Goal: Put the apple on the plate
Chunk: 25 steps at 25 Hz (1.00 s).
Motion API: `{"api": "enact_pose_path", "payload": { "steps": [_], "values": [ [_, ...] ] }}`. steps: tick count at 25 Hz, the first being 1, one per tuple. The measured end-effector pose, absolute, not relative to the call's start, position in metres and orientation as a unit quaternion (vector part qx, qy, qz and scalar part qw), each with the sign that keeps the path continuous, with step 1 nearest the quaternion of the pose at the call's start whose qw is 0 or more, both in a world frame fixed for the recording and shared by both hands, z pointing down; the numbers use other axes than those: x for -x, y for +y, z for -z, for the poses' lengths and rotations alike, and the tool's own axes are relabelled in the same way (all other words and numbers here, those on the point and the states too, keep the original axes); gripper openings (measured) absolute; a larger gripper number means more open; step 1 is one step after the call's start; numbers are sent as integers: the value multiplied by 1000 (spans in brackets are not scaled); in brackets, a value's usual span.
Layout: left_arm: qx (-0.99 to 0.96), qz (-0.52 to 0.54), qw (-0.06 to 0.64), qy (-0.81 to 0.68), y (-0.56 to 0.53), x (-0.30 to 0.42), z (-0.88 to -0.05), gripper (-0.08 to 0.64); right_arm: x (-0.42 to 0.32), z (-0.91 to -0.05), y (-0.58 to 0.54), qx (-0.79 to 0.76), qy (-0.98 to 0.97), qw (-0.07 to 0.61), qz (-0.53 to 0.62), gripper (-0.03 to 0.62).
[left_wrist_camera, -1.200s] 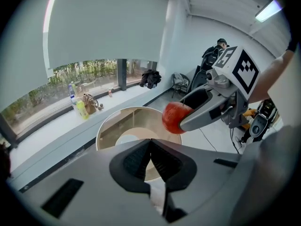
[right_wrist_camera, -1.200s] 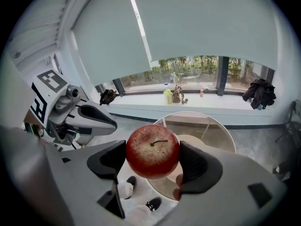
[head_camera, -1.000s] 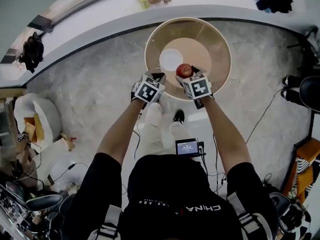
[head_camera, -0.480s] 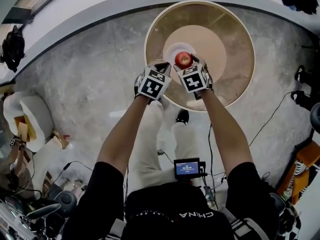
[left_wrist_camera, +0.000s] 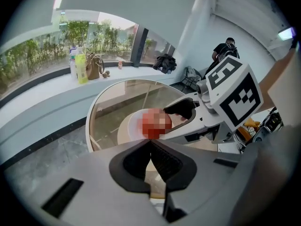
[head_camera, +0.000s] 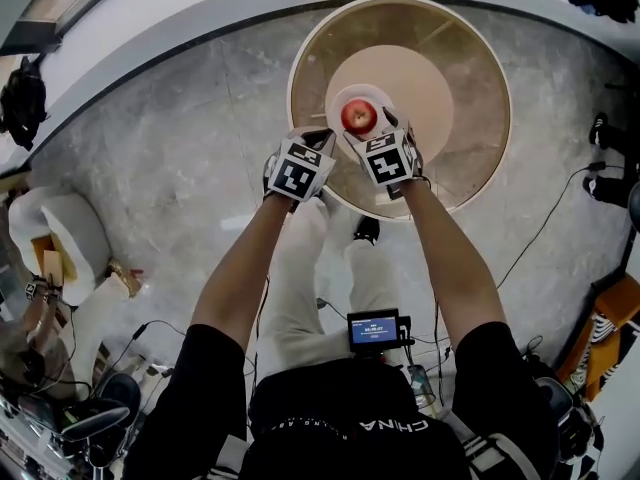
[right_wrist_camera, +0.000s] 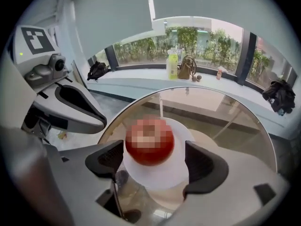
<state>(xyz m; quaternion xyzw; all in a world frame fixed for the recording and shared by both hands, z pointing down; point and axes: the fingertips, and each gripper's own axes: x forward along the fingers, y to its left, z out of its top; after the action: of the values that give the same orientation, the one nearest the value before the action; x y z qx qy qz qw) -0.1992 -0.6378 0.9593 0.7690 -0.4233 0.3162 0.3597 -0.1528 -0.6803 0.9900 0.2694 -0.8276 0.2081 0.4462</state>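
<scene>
The round white plate (head_camera: 345,96) is half hidden by a red apple (head_camera: 358,116), flanked by parted jaws of the right gripper (right_wrist_camera: 155,160); those of the left gripper (left_wrist_camera: 151,147) are pressed together.

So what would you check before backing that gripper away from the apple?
1. Apple over the plate: ok, it lies within the rim in the head view.
2. Apple resting on the plate: cannot tell, no view shows the contact.
3. Right gripper let go: ok, jaws apart, with plate showing between the apple and one jaw.
4. Left gripper out of the way: ok, shut on nothing, beside the right one and short of the plate.
5. Plate flat on the table: ok, it looks level near the middle.
</scene>
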Motion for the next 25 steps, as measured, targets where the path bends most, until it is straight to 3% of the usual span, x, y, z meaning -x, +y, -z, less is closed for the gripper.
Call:
{"api": "enact_pose_path", "payload": {
  "steps": [5, 11, 12, 13, 14, 25],
  "values": [
    [-762, -328, 362, -425, -624, 197, -915, 17, 126, -940, -666, -270, -817, 448, -242, 393],
    [-754, -340, 367, -425, -567, 180, -805, 17, 83, -803, -608, -257, -804, 433, -316, 382],
    [-755, -338, 364, -428, -558, 176, -785, 17, 74, -776, -600, -264, -804, 424, -321, 350],
    [-757, -334, 359, -432, -551, 170, -766, 17, 63, -752, -596, -279, -805, 415, -319, 184],
    [-760, -331, 354, -434, -543, 163, -749, 17, 52, -731, -591, -295, -806, 406, -313, 60],
    [-768, -304, 291, -483, -521, 103, -661, 17, -8, -637, -560, -299, -839, 361, -277, 29]
  ]
}}
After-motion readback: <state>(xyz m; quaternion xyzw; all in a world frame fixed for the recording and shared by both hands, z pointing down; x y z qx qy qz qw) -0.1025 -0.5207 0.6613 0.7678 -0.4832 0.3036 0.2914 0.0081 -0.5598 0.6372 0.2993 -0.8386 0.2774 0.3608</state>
